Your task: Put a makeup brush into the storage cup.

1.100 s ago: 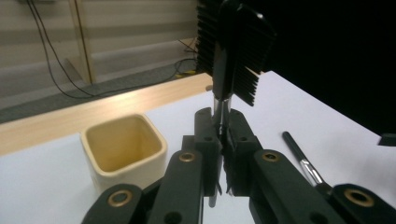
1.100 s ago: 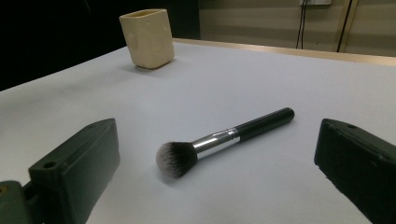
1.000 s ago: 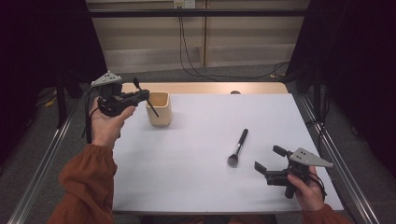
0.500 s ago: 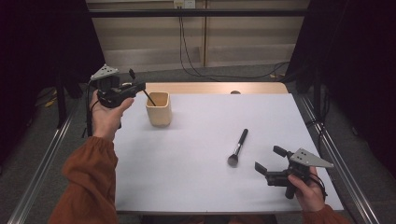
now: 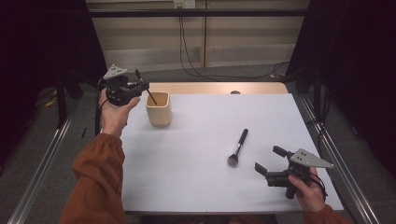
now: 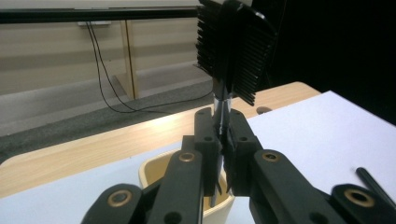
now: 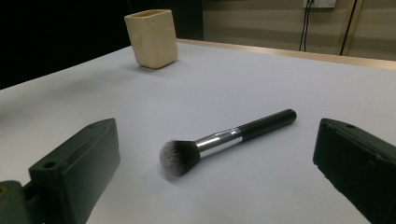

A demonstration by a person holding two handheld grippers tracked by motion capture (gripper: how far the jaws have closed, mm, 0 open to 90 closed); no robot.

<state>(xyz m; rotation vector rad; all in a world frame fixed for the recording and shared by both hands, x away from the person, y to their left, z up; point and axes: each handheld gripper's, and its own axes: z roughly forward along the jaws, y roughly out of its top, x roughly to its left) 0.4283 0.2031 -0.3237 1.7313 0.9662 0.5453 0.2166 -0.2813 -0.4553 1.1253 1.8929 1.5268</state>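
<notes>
We see the left gripper [image 5: 140,87] raised at ten o'clock of the table [image 5: 205,186], hand upright beneath it and an orange sleeve [image 5: 95,177] trailing back to the near edge. Its jaws are clamped on a thin black brush [image 6: 223,121] (the left gripper view shows a ridged, comb-like black head above the pads), whose slim handle slants down into the cream cup [image 5: 158,108]. The cup stands just beside the gripper, near the table's far left corner, a strip of bare wood behind it. At four o'clock the right gripper [image 5: 270,162] lies low and level close to the near right edge, jaws spread wide with nothing between them. A round-headed makeup brush [image 5: 238,147] lies flat at about three o'clock of centre, grey bristles toward that gripper, silver ferrule, glossy black handle pointing away. White tabletop stretches open between cup and brush.
</notes>
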